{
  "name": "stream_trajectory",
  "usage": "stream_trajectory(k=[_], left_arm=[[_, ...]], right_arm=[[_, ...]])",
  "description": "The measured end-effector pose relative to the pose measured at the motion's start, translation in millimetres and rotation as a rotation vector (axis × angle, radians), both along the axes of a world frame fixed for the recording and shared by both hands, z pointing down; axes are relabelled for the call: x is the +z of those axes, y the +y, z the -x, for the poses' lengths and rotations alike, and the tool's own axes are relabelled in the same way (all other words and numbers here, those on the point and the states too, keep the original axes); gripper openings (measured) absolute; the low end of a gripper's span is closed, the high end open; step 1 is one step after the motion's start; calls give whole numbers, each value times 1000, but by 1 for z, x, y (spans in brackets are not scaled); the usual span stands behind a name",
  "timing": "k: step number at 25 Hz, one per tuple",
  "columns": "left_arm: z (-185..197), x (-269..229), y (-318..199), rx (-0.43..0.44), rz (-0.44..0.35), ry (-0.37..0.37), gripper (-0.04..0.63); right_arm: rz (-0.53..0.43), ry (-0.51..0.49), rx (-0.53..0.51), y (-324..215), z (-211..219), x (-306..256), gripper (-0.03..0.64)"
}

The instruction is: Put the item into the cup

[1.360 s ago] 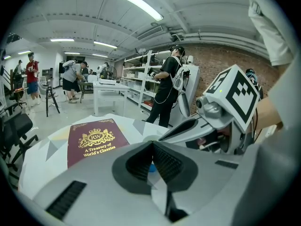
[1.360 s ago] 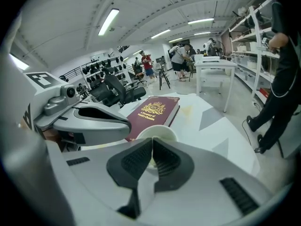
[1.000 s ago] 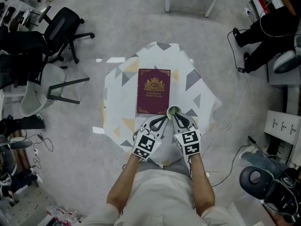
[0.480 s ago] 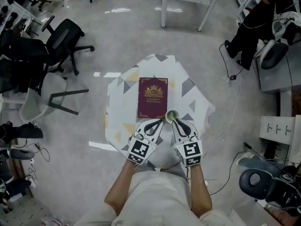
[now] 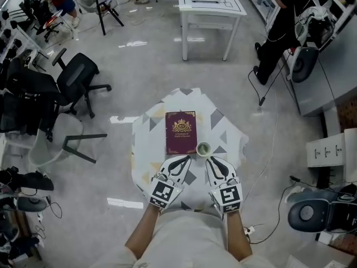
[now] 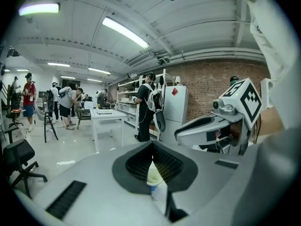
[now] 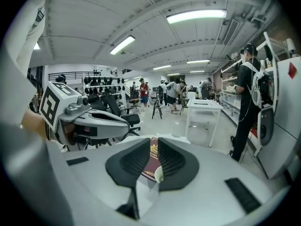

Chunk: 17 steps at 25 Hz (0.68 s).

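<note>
A small pale green cup [image 5: 203,148] stands on the patterned table [image 5: 226,135], at the near right corner of a maroon book [image 5: 181,133]. What it holds is too small to make out. Both grippers hover at the table's near edge, short of the cup. My left gripper [image 5: 184,159] has its jaws meeting at the tips, with nothing held; the cup [image 6: 154,175] shows just beyond them. My right gripper [image 5: 213,161] keeps a narrow empty gap between its jaws; through that gap I see the book [image 7: 153,154] and the cup's rim [image 7: 159,174].
Black office chairs [image 5: 83,80] stand at the left and a white table [image 5: 209,4] at the far side. A person in black [image 5: 279,21] stands at the upper right beside grey equipment. A cable [image 5: 273,133] trails on the floor to the right of the table.
Both grippers have drawn back from the cup toward my body. The head view has lifted and now takes in more of the room. The cup and book stay put.
</note>
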<state>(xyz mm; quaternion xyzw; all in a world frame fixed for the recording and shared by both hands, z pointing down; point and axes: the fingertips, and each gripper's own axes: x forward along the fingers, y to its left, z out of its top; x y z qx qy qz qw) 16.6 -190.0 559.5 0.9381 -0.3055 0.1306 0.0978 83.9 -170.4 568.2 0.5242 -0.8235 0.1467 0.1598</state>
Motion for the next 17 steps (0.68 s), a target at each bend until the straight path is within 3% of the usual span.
stream_trajectory(k=[10,17], left_arm=[[16,-34,23,68,-69,36,14],[39,-43,32,49,-84,53,14]], right_arm=[[-59,42,95,26,1,-35,35],[-91,71,114,39,10,-50,35]])
